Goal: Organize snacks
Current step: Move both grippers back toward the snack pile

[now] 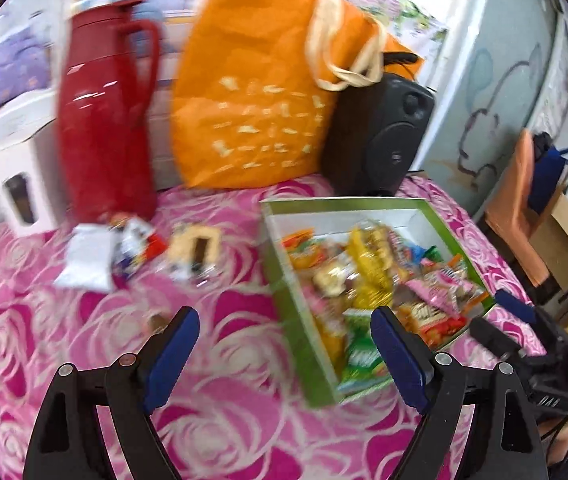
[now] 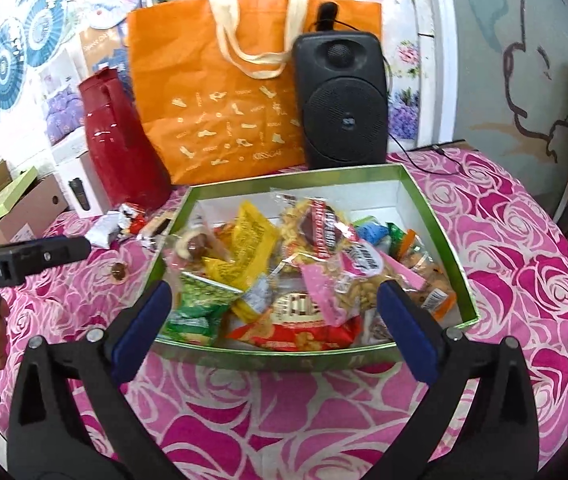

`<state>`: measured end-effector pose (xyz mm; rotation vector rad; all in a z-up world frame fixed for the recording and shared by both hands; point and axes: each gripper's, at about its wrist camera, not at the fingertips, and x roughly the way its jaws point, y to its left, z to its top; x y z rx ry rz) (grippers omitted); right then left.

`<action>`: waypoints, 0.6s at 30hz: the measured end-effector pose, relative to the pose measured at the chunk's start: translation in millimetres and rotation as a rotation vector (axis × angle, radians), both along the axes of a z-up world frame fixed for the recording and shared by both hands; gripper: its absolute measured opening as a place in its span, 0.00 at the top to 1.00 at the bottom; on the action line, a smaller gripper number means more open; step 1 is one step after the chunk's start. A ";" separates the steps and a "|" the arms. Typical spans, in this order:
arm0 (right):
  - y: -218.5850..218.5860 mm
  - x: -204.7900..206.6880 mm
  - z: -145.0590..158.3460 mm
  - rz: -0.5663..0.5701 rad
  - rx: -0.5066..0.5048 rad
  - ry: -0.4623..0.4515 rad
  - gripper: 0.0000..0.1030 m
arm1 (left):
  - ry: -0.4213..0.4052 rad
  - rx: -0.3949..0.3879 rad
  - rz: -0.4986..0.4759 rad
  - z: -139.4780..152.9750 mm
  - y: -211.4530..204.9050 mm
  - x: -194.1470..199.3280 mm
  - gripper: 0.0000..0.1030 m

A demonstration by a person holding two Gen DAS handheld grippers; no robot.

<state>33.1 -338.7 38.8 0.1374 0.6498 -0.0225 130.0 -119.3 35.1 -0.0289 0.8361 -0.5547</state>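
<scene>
A green box [image 1: 295, 316] [image 2: 284, 360] with a white inside holds several bright snack packets [image 2: 284, 272]. Left of it, loose snacks lie on the pink rose tablecloth: a white packet [image 1: 84, 260], a red-and-white wrapper [image 1: 138, 246] [image 2: 130, 216] and a beige packet [image 1: 196, 246]. A small brown candy [image 2: 118, 272] rests nearer the front. My left gripper [image 1: 284, 320] hangs open and empty over the cloth by the box's left wall. My right gripper [image 2: 275, 292] is open and empty above the box's near edge; it also shows in the left wrist view [image 1: 501, 320].
Along the back stand a red thermos jug [image 1: 104, 120] [image 2: 124, 152], an orange tote bag [image 1: 252, 92] [image 2: 224, 96] and a black speaker [image 1: 379, 136] [image 2: 339, 96]. A white carton [image 1: 12, 176] and a cardboard box [image 2: 16, 212] are at the left. A chair [image 1: 523, 208] stands beyond the table's right edge.
</scene>
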 end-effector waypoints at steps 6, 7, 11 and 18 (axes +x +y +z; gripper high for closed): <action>36.1 -0.4 7.8 0.110 0.003 -0.018 0.01 | 0.032 -0.005 0.111 -10.5 52.0 -9.0 0.13; 43.5 1.0 9.0 0.138 0.018 -0.019 0.01 | 0.033 -0.006 0.126 -11.3 60.0 -8.6 0.13; 70.9 9.8 10.4 0.221 0.054 -0.008 0.01 | 0.033 -0.010 0.195 -13.1 95.8 -6.2 0.13; 134.4 36.2 -2.9 0.383 0.057 0.086 0.01 | 0.052 -0.017 0.252 -23.6 138.9 -1.7 0.13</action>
